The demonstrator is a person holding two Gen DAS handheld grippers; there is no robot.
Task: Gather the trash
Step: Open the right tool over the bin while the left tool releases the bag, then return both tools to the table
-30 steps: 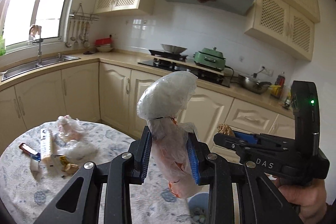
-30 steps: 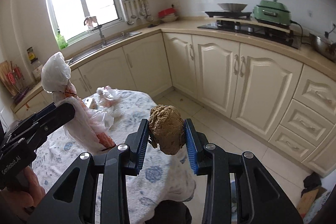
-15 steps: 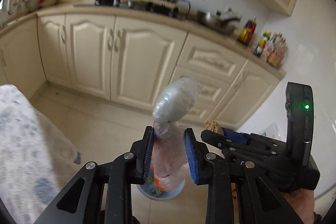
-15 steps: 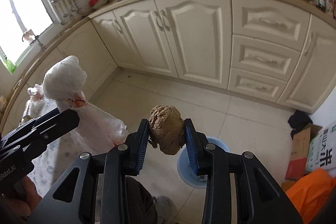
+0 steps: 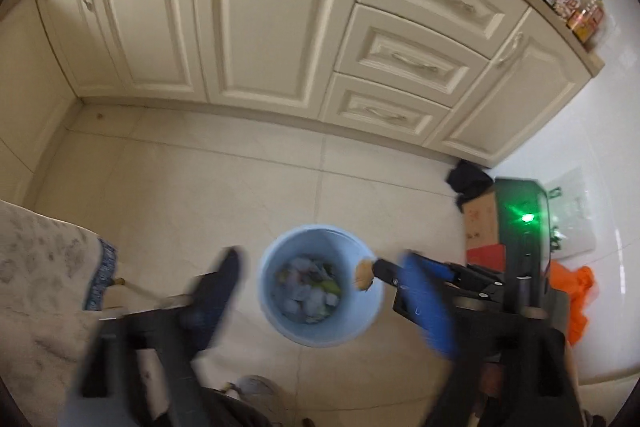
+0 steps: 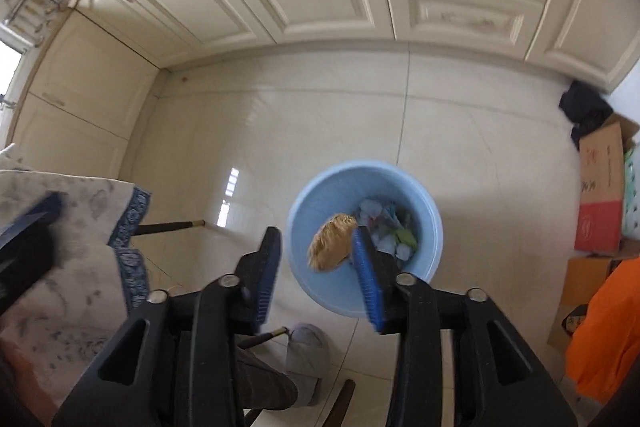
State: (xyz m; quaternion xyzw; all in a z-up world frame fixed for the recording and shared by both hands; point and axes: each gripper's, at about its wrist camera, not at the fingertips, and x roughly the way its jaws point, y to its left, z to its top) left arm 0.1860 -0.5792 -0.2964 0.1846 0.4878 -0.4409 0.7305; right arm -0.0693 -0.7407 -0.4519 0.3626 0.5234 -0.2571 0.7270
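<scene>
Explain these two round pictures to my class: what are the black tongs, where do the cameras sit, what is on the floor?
No robot here: a person holds a two-finger gripper in each hand, each with a wide-angle camera looking along its fingers. One picture comes from the left gripper, the other from the right gripper. Both point down at a tiled floor, where a blue bin stands, partly full of trash. Cardboard boxes stand at the right; a clothed table edges in at the left. The left jaws are opening with nothing between them. The right jaws are opening too; a brown lump rests against one pad, above the bin.
</scene>
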